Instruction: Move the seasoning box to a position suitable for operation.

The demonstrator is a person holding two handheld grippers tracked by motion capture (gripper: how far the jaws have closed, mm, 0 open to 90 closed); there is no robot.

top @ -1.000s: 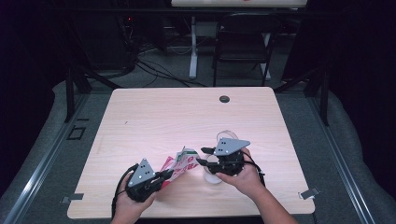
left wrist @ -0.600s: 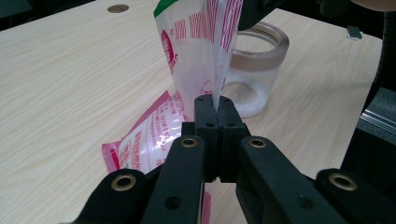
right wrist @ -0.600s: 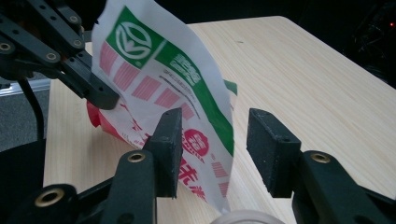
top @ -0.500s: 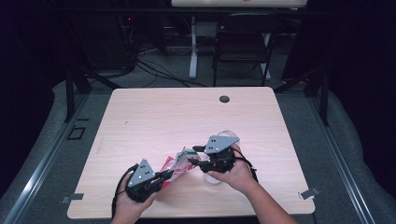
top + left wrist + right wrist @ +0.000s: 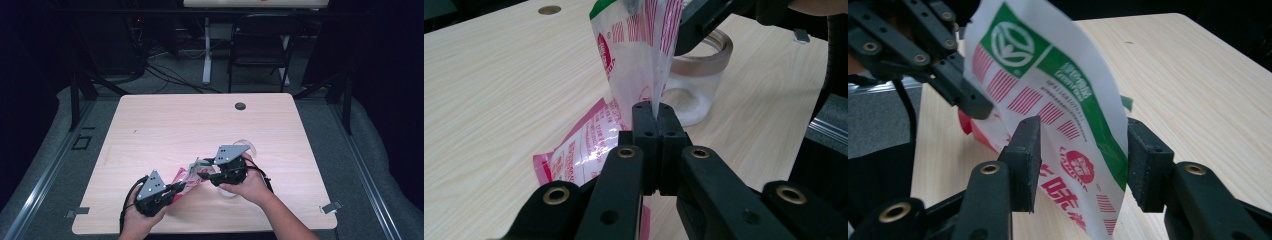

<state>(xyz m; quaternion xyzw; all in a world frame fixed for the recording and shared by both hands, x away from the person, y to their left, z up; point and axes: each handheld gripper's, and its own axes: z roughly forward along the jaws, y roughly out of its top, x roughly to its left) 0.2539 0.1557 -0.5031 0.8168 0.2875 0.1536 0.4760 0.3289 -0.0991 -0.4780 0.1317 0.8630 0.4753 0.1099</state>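
Pale wood table [image 5: 165, 130], with the work near its front edge. On the left, the left gripper [image 5: 653, 111] has its jaws pinched tight on a red, white and green plastic bag [image 5: 634, 55]. The bag stands up between both tools, beside a glass jar [image 5: 696, 75]. On the right, the right gripper [image 5: 1083, 150] has just been opening; its jaws stand apart, the bag between them.

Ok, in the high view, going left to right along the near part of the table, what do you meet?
Left claw → red and white plastic bag → right claw → glass jar.
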